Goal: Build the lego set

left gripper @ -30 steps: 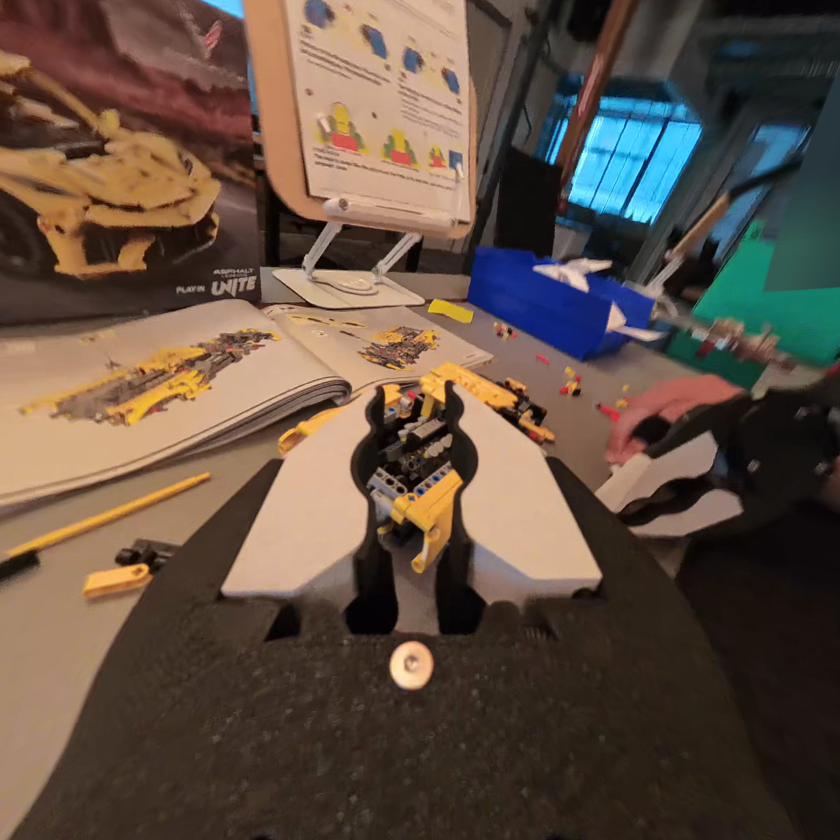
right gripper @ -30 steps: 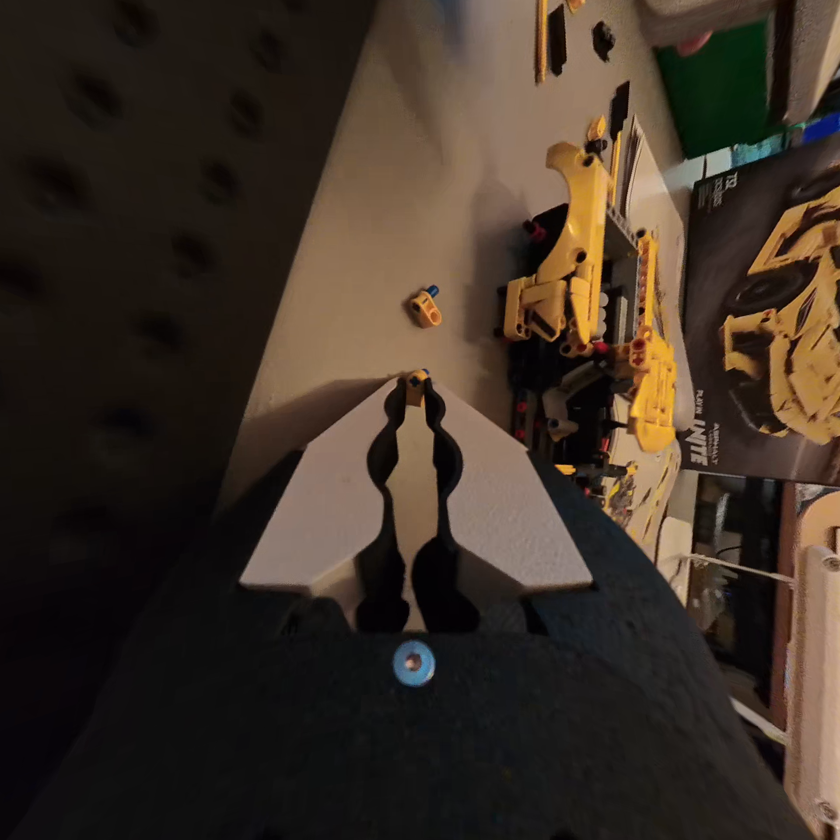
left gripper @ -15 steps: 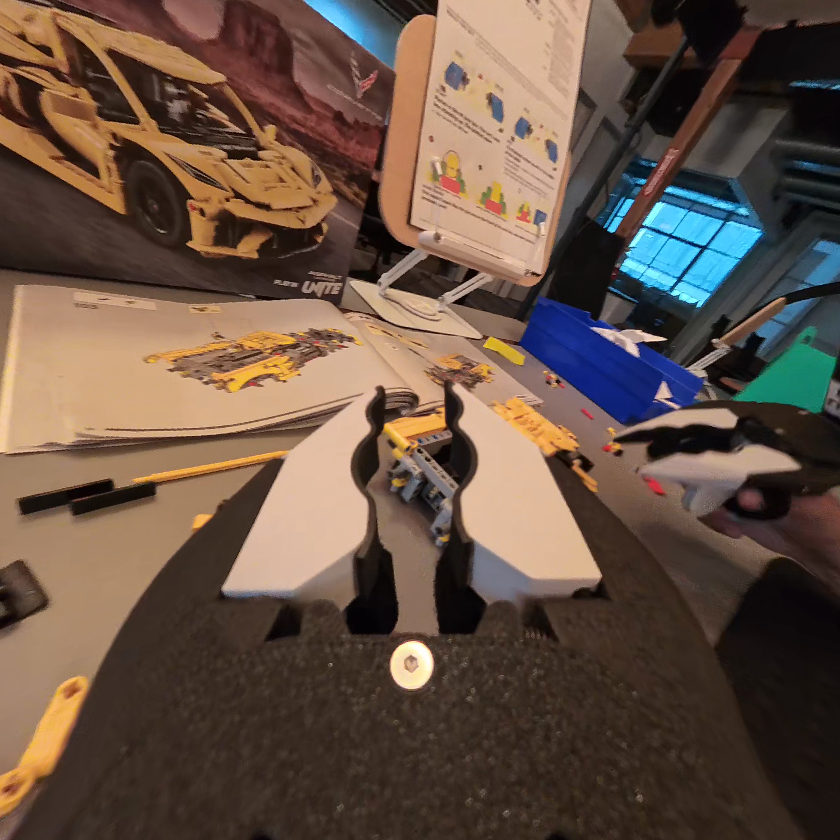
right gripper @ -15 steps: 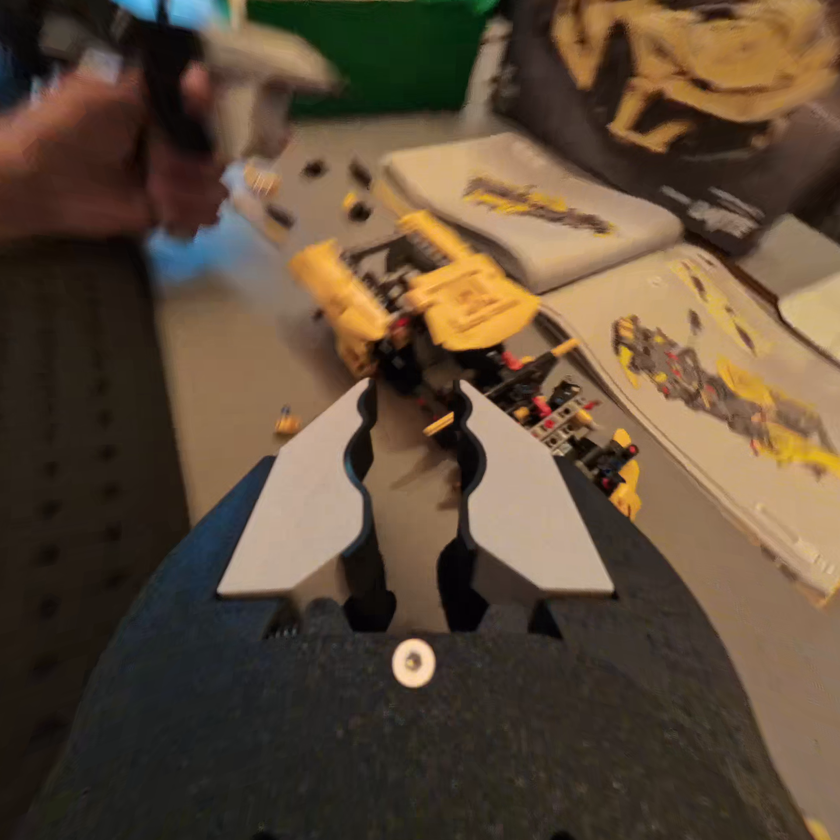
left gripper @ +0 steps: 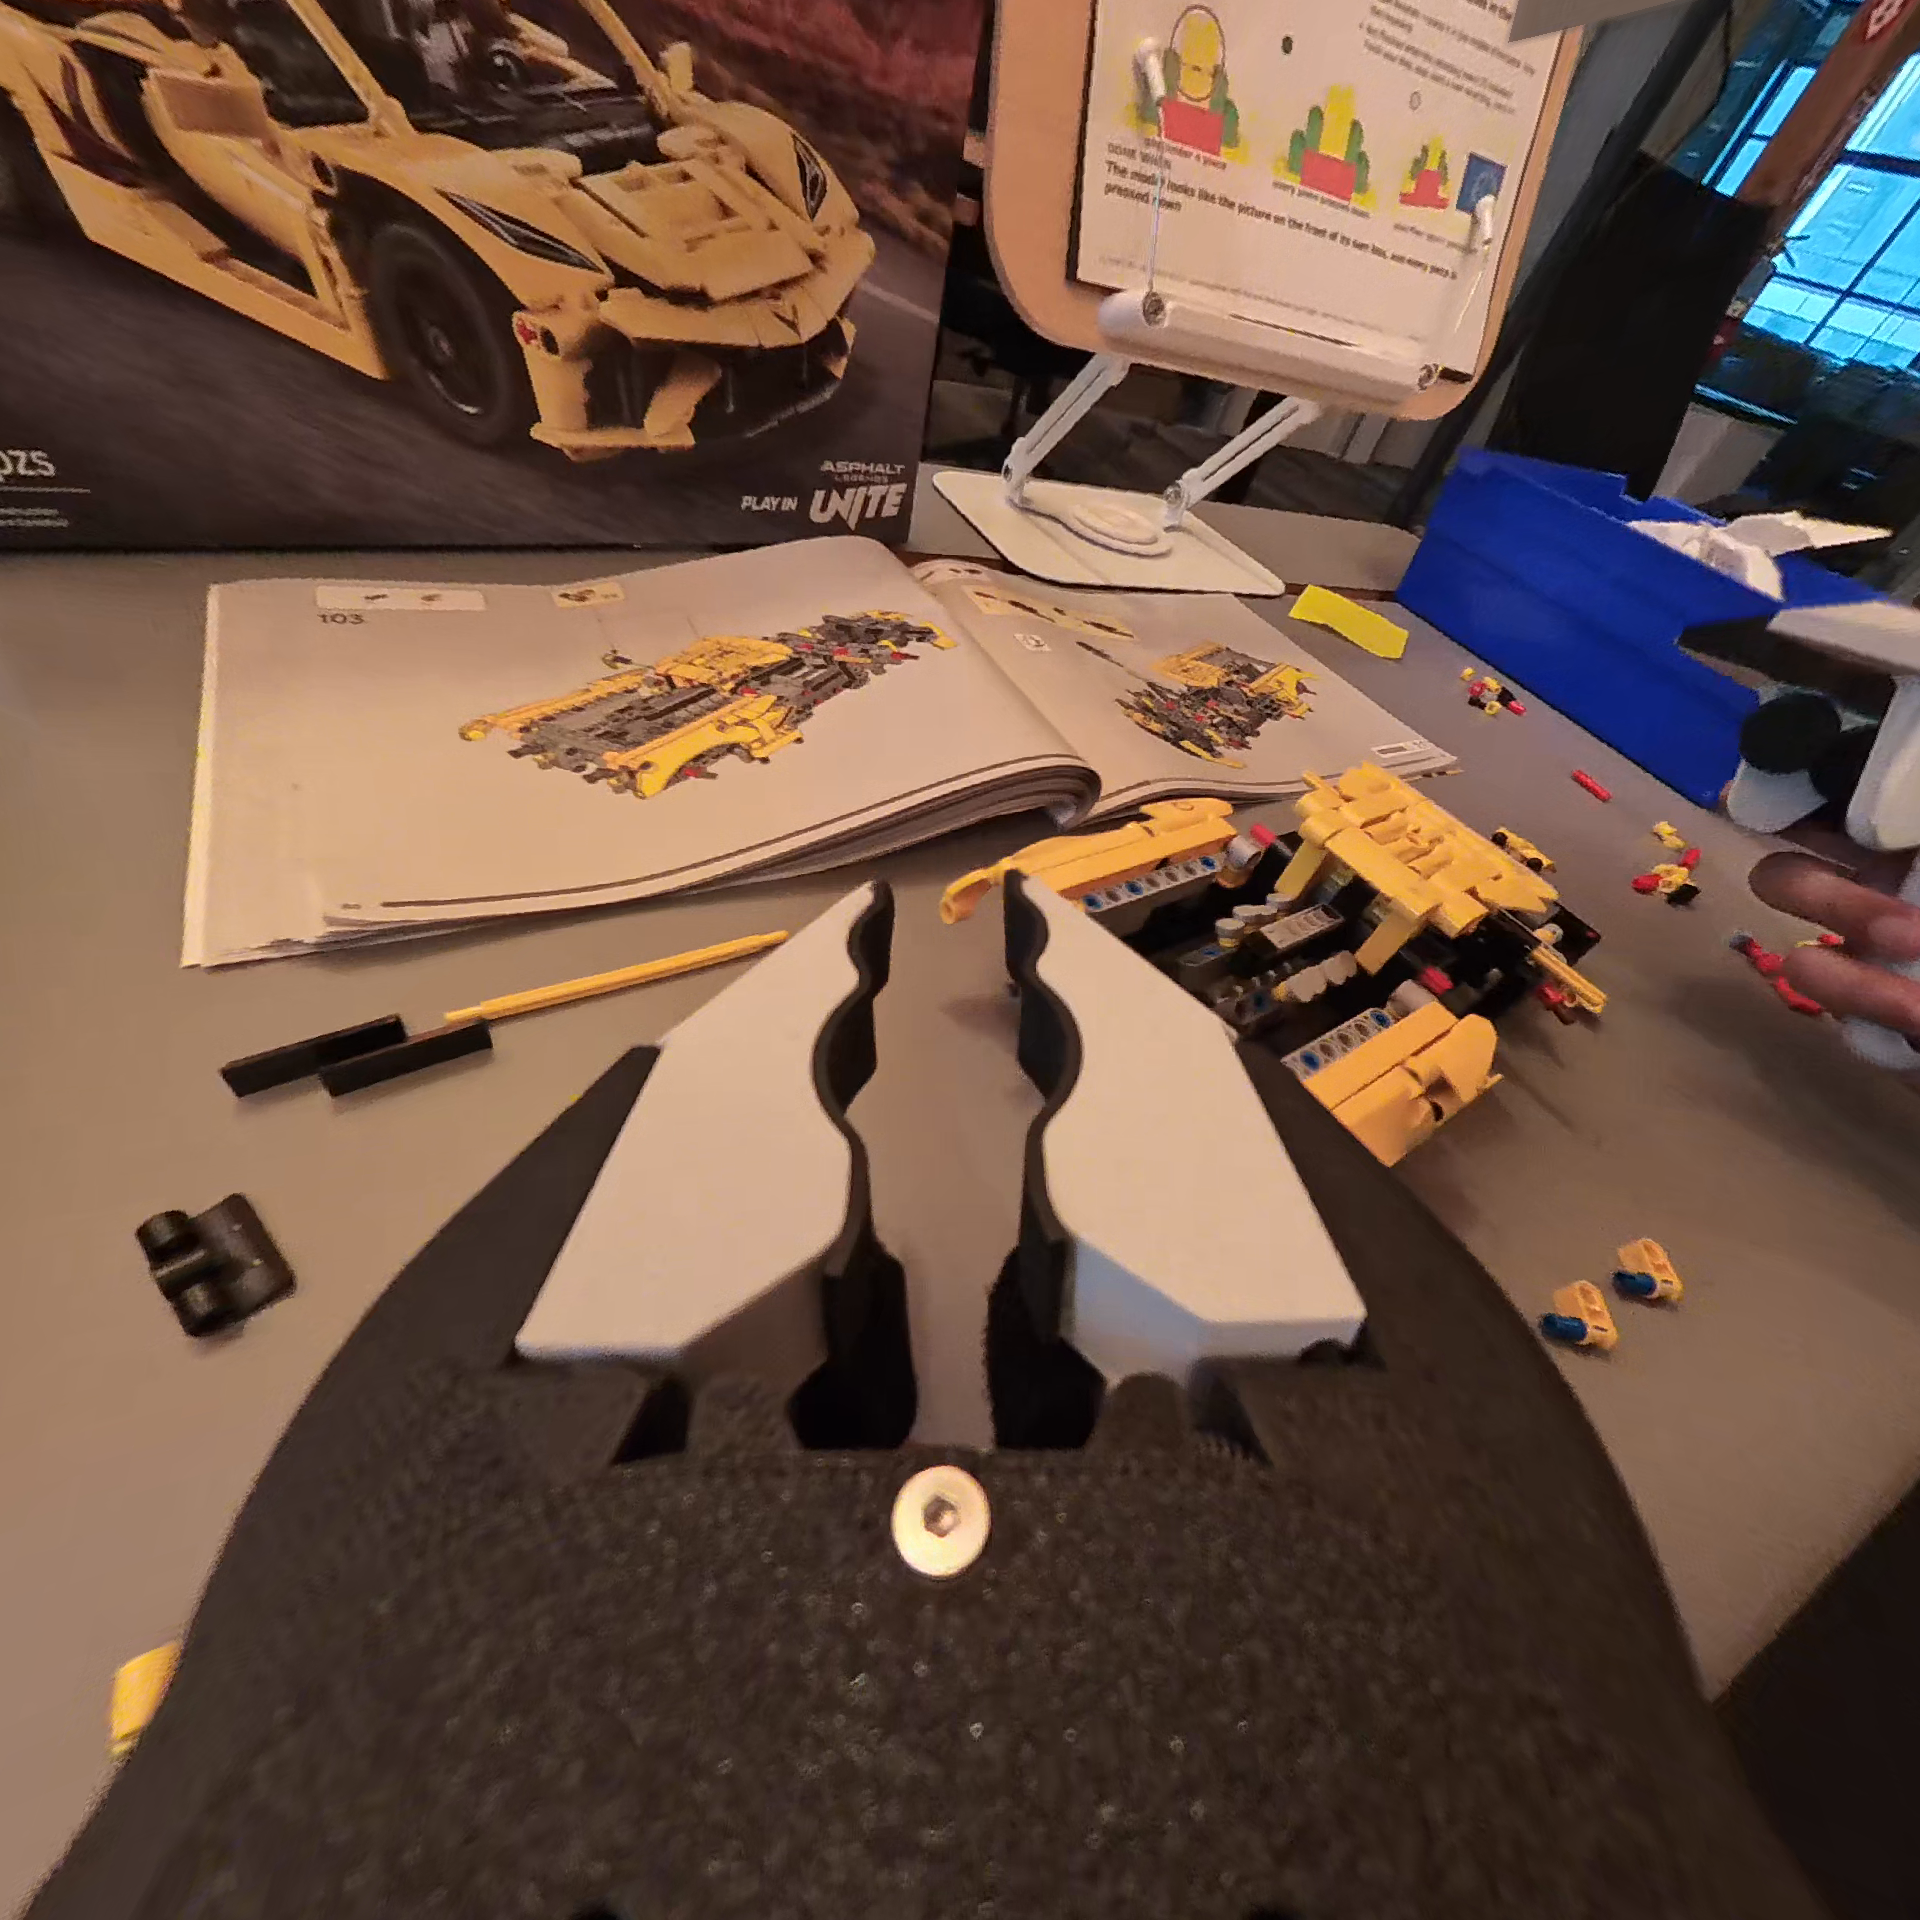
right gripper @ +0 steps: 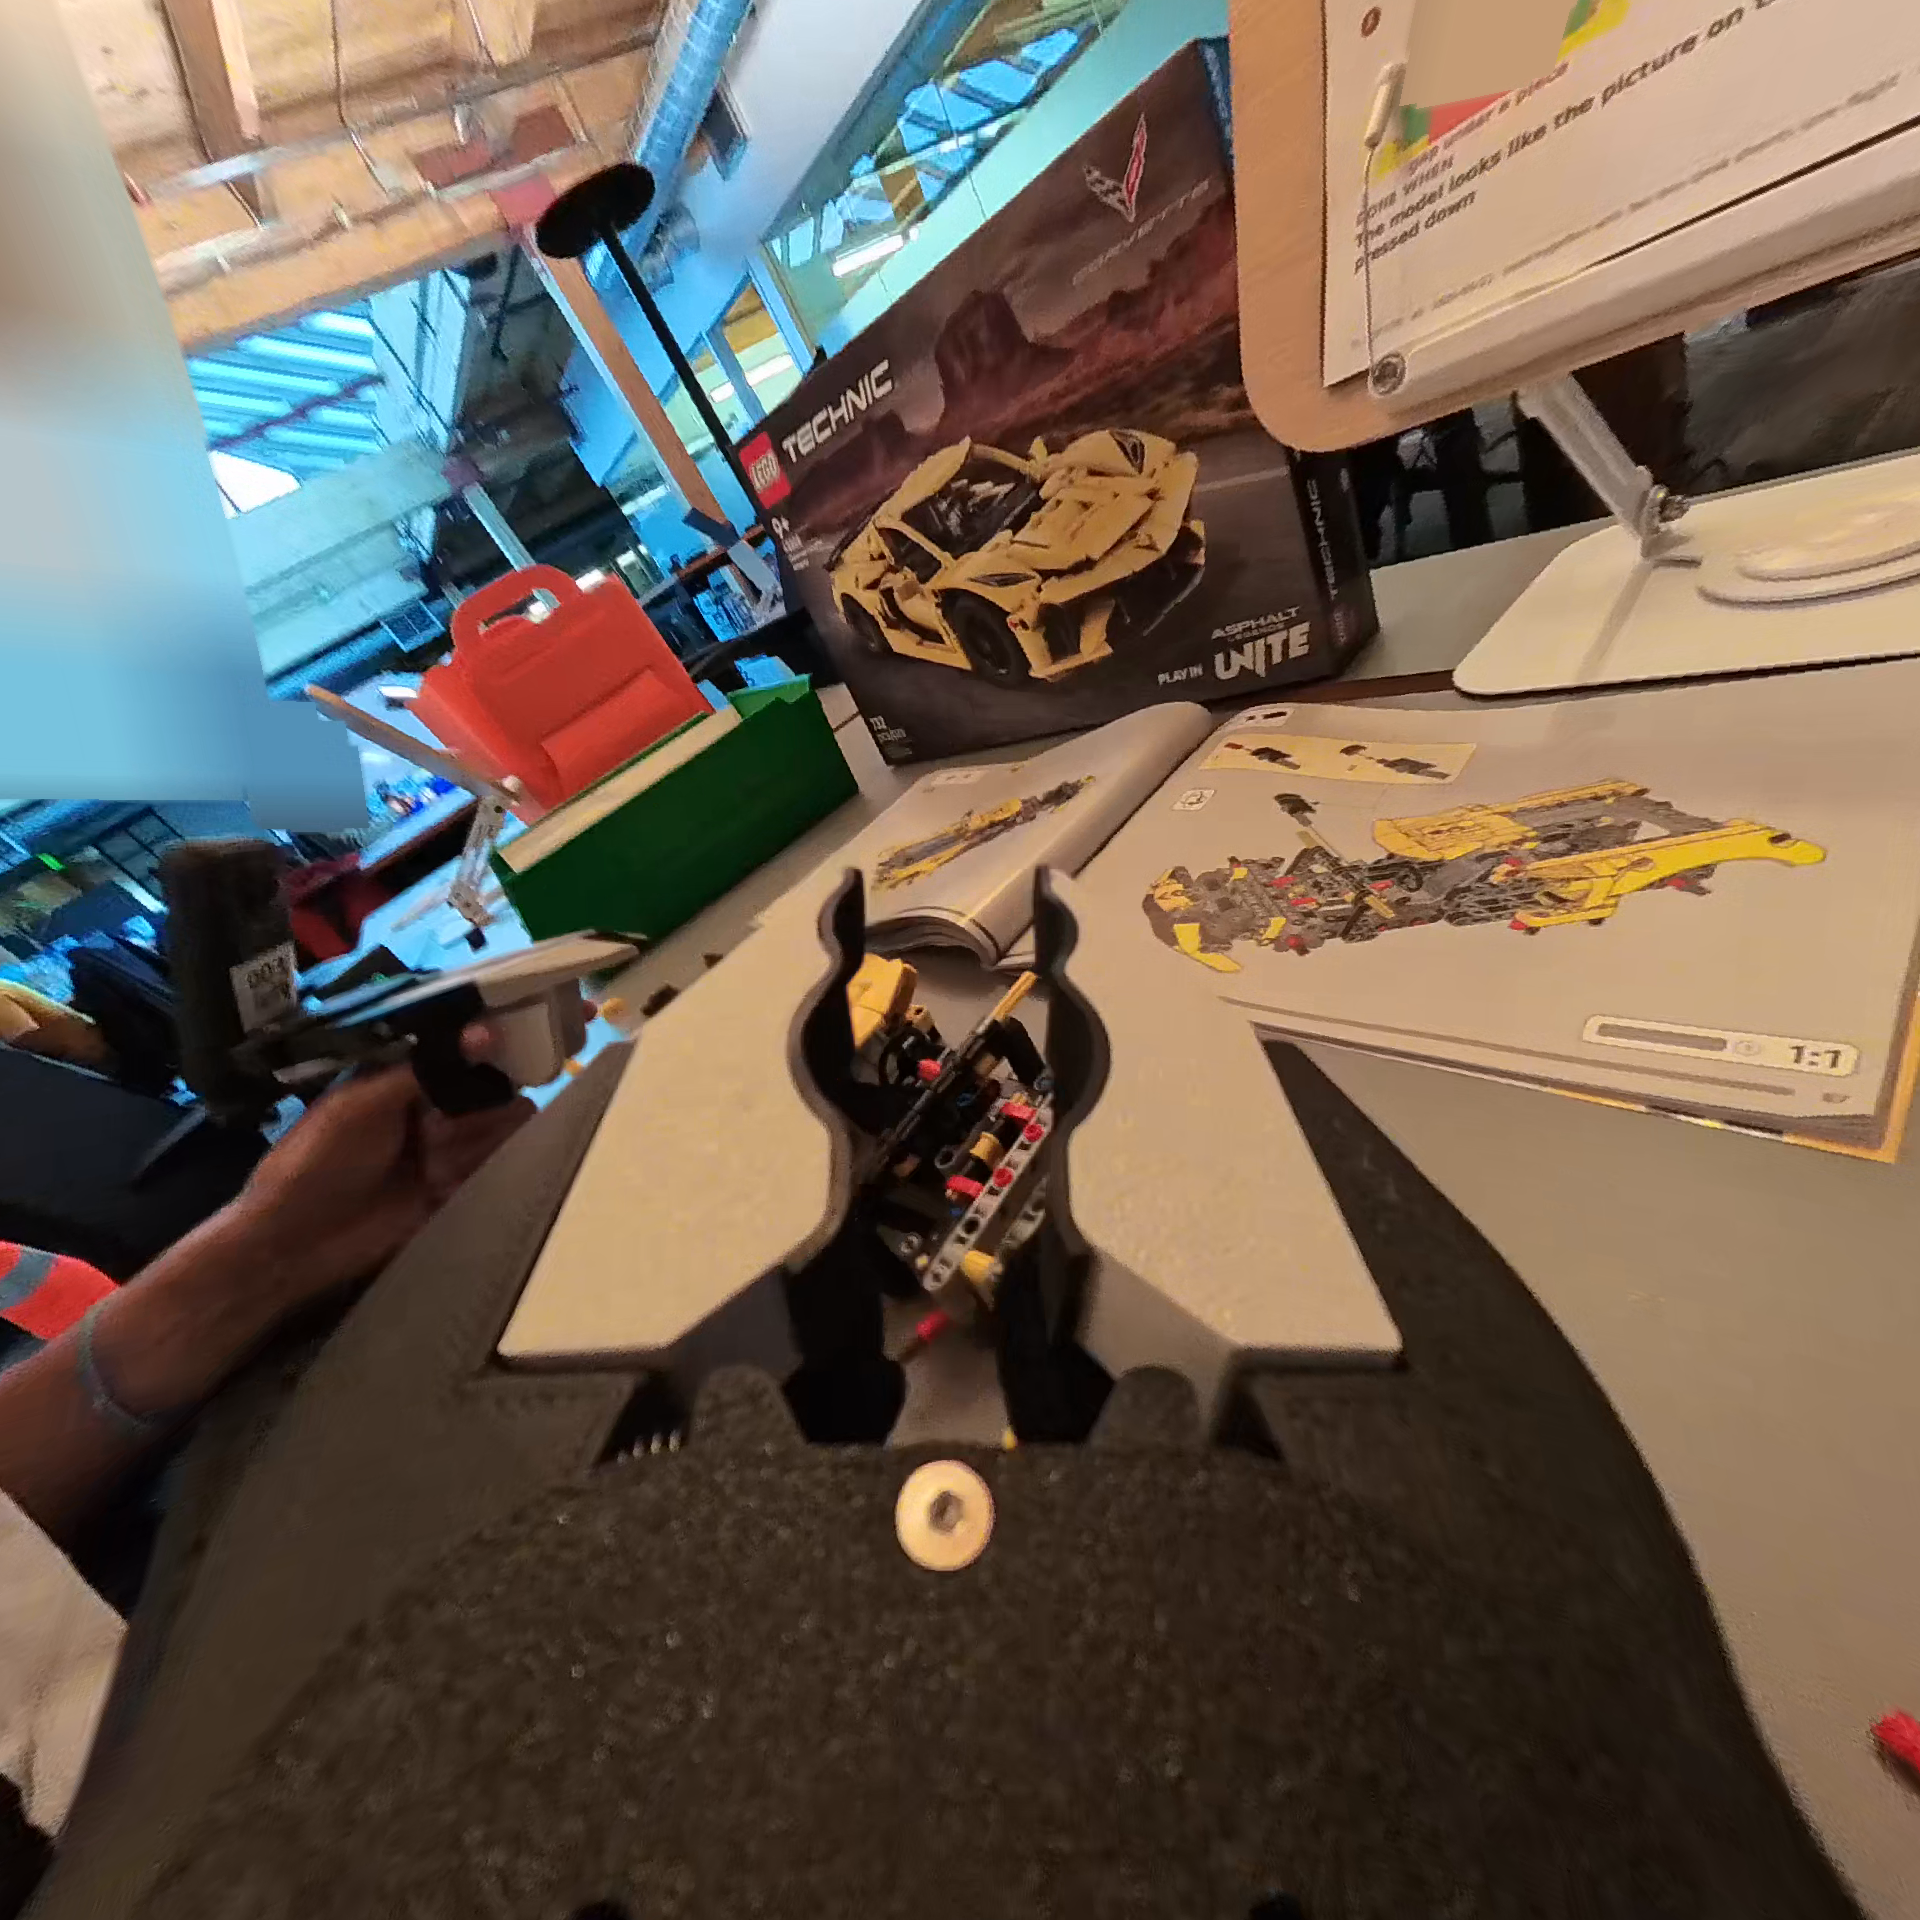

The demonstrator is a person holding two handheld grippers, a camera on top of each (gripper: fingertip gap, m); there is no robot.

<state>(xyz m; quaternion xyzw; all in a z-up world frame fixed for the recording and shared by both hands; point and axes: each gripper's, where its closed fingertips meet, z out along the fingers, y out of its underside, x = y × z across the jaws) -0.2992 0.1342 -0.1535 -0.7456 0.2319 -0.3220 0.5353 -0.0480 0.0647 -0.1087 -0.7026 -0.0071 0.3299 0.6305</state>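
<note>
The partly built yellow and black lego car [left gripper: 1351, 935] lies on the grey table [left gripper: 727, 1143], in front of the open instruction booklet [left gripper: 623, 727]. My left gripper [left gripper: 945, 894] is open and empty, just left of the model, with bare table between its fingers. My right gripper [right gripper: 951, 888] is open and hovers above the model [right gripper: 956, 1122], which shows through its gap without touching the pads. The left view shows it at the right edge [left gripper: 1829, 748], clear of the model. Two small yellow connectors with blue pins [left gripper: 1610, 1299] lie near the model.
The set's box [left gripper: 416, 260] and a sheet stand [left gripper: 1247, 208] stand at the back. A blue bin [left gripper: 1558, 613] is at the right, a green bin [right gripper: 675, 831] at the left. Black beams [left gripper: 353, 1055], a yellow axle [left gripper: 613, 977], a black part [left gripper: 213, 1262] and small red pieces [left gripper: 1662, 873] lie around. Some 25 cm of space lies between my two pairs of fingers.
My right gripper was shut on a small yellow connector a second ago; it has opened, left it on the table and swung over the model. My left gripper has shifted left off the model.
</note>
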